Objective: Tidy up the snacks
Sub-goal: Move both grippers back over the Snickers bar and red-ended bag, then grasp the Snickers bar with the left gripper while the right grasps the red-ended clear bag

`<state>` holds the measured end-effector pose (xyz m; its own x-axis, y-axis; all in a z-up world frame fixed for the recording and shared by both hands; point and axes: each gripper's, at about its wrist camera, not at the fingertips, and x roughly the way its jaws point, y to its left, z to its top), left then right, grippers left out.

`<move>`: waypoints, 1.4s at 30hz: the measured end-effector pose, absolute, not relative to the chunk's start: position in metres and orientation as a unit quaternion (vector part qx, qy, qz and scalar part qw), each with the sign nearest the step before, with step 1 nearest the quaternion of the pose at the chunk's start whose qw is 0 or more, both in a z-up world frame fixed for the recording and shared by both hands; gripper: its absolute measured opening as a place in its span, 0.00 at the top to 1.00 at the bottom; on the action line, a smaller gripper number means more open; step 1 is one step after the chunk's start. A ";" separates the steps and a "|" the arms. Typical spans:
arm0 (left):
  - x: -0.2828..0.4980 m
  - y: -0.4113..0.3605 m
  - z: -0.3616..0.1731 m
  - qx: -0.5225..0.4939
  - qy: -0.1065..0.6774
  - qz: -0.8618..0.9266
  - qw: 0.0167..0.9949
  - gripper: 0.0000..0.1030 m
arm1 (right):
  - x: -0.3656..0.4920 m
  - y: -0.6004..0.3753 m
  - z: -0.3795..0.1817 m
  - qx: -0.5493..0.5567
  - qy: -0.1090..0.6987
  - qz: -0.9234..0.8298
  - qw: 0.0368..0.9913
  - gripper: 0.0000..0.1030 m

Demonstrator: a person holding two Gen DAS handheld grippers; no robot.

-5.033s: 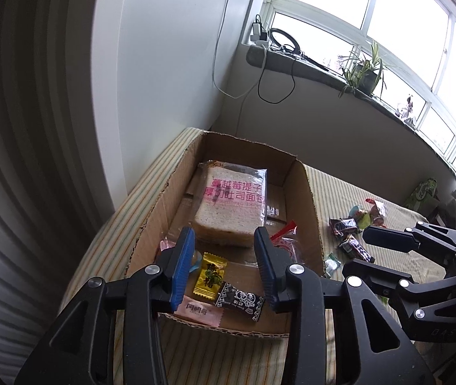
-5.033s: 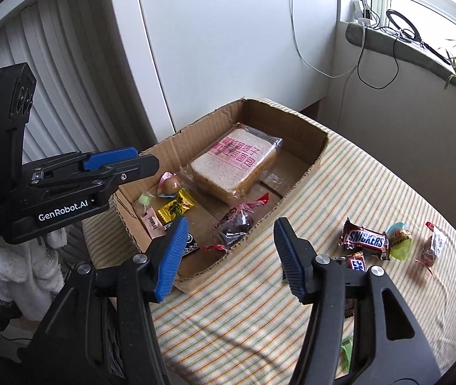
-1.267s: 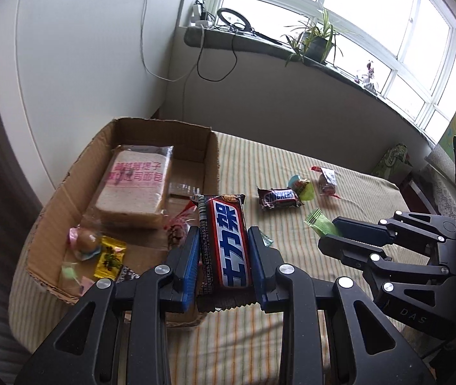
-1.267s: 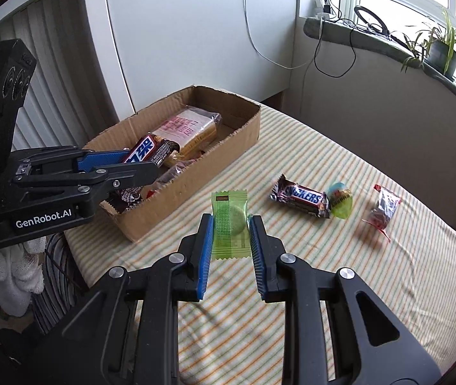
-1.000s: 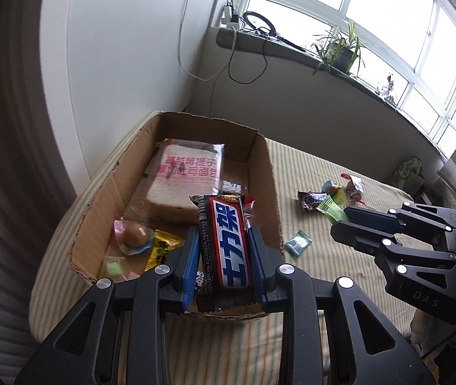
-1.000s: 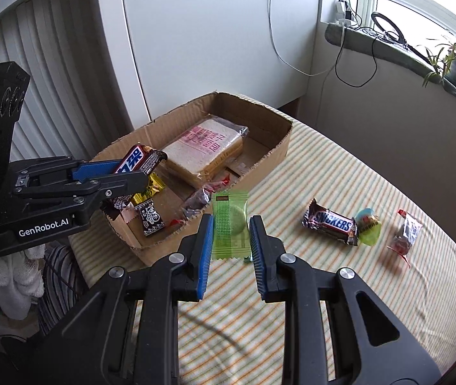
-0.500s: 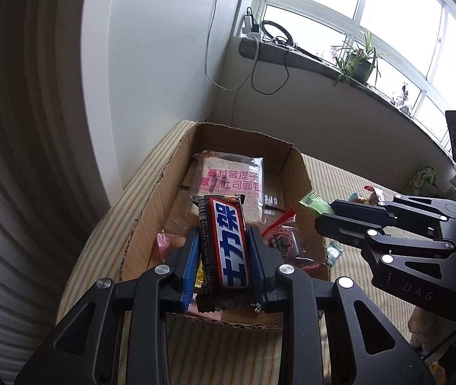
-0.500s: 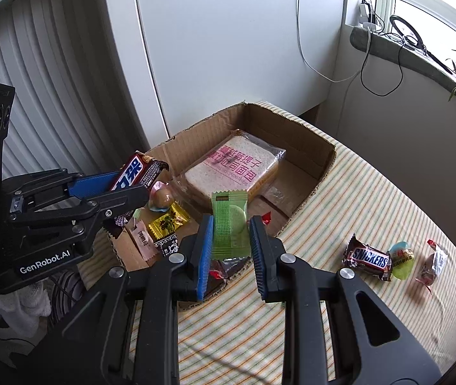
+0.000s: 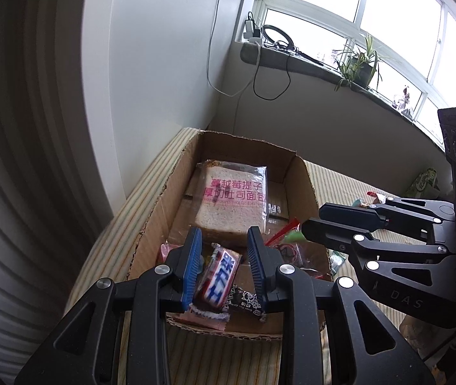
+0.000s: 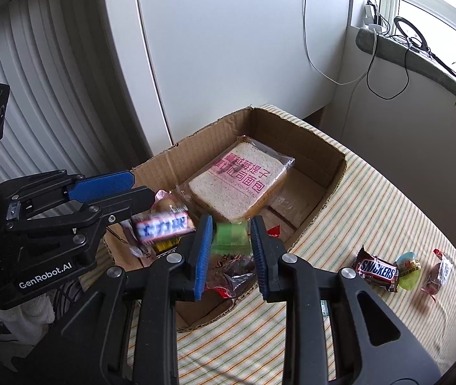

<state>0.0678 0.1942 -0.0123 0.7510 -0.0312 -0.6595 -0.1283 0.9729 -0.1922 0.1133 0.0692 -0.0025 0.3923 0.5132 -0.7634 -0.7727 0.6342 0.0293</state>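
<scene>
Here a striped tablecloth (image 10: 372,211) meets white wall (image 10: 228,48) under windows (image 9: 372,9).

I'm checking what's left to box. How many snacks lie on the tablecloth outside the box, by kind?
Snickers bar: 1
Green sweet: 1
Red-ended sweet: 1
Teal sweet, mostly hidden beside the box: 1
Total: 4

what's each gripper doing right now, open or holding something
Left gripper: open, the red and blue candy bar is dropping free into the cardboard box.
Right gripper: open, the green packet is loose between its fingers.
</scene>
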 end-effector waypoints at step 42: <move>0.089 0.040 -0.020 -0.067 0.397 -0.096 0.910 0.67 | 0.158 -0.180 -0.017 -0.094 0.414 0.250 0.870 0.39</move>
